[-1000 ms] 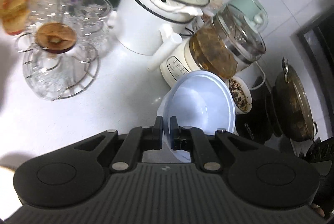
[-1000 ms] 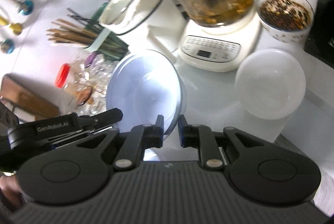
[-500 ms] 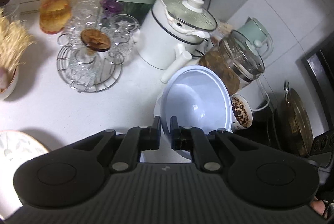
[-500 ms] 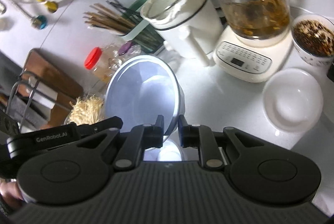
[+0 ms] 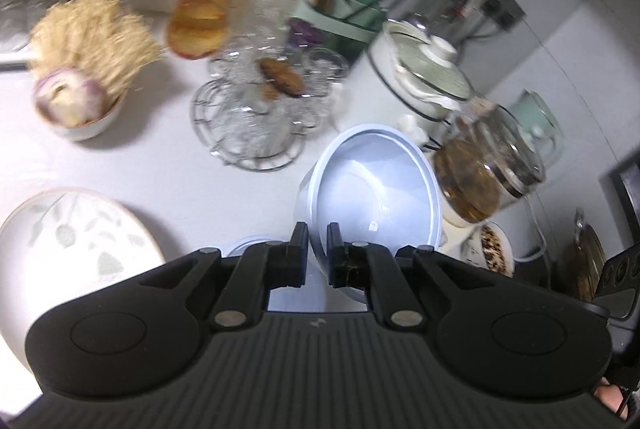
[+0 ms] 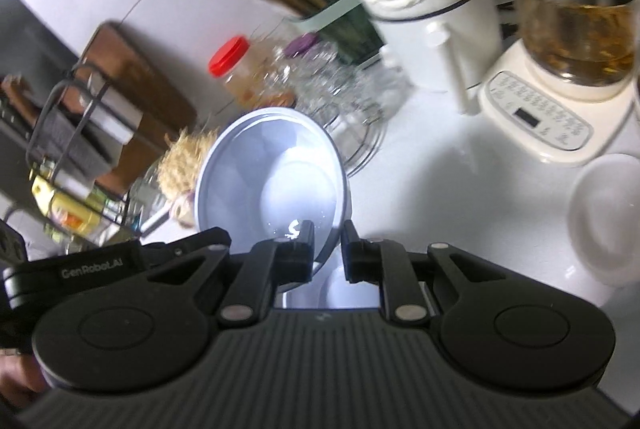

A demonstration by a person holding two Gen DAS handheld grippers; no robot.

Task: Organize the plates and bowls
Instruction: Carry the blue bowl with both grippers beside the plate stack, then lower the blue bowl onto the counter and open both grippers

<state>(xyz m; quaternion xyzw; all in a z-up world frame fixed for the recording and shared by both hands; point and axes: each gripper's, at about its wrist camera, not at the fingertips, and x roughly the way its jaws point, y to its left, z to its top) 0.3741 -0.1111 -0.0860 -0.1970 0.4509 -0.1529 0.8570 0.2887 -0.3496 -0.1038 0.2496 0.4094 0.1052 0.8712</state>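
Left wrist view. The left gripper (image 5: pixel 318 249) pinches the near rim of a pale blue bowl (image 5: pixel 372 185) between nearly closed jaws; the bowl is tilted, its hollow facing the camera, and lifted off the white counter (image 5: pixel 168 173). At 9 o'clock from the bowl lies a leaf-patterned plate (image 5: pixel 76 241) — flat on the counter and partly cut off by the frame edge. At 11 o'clock stands a wire rack of glasses (image 5: pixel 256 125), with a red-lidded jar (image 5: pixel 204 1) behind it and a bowl of garlic and straw (image 5: pixel 80 69) further left. At 1 o'clock is a white lidded pot (image 5: pixel 424 77); at 3 o'clock, a glass kettle (image 5: pixel 488 165) of brown liquid. The image is motion-blurred.

Right wrist view. The right gripper (image 6: pixel 326 249) clamps the same pale blue bowl (image 6: pixel 272 177) at its lower right rim, jaws narrow on the wall. The left gripper (image 6: pixel 120 261) appears at 8 o'clock, at the bowl's lower left rim — so both tools carry one bowl. A white bowl (image 6: pixel 608 217) sits on the counter at 3 o'clock, well apart. The kettle on its cream base (image 6: pixel 560 109) stands at 1 o'clock, and a green chopstick holder (image 6: pixel 332 17) at 12 o'clock.
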